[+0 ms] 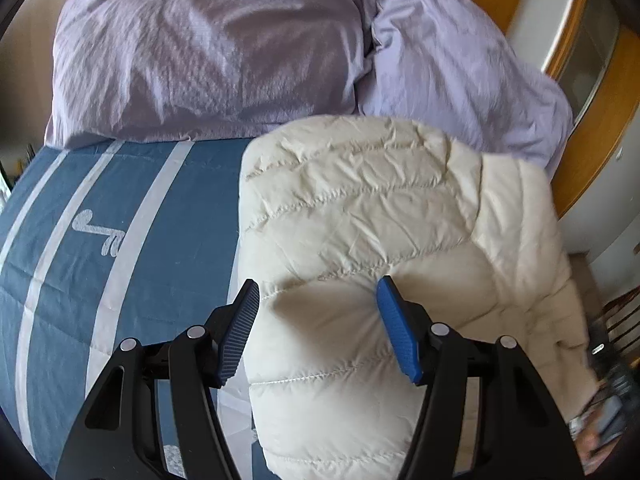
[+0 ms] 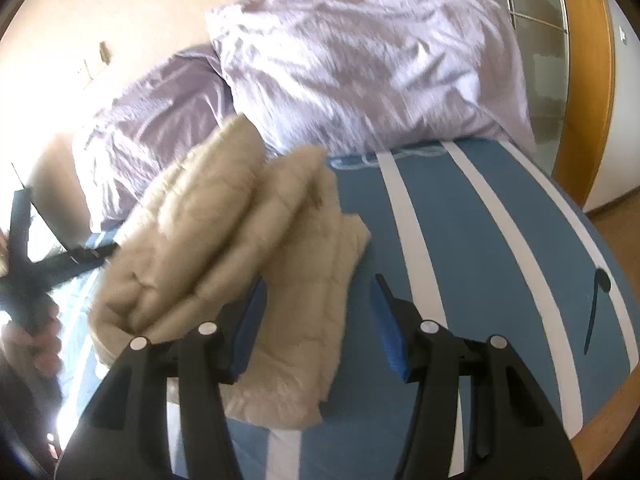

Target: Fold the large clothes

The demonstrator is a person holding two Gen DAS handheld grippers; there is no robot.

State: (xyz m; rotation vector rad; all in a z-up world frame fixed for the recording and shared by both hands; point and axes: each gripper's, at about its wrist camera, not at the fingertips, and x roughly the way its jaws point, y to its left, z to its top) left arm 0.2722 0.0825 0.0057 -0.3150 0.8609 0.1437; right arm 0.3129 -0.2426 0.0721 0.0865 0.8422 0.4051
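The cream quilted jacket (image 1: 360, 240) is lying folded on the blue striped bedspread (image 1: 120, 240) — just near of two lilac pillows (image 1: 208, 52). The left gripper (image 1: 318, 332) is hovering over its near end, fingers apart; the right gripper (image 2: 318, 324) is hanging beside it, fingers apart too, gripping nothing.

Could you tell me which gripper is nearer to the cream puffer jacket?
Left. The left gripper hangs open directly over the cream puffer jacket; the right gripper, also open, sits beside its edge, mostly over the blue bedspread.
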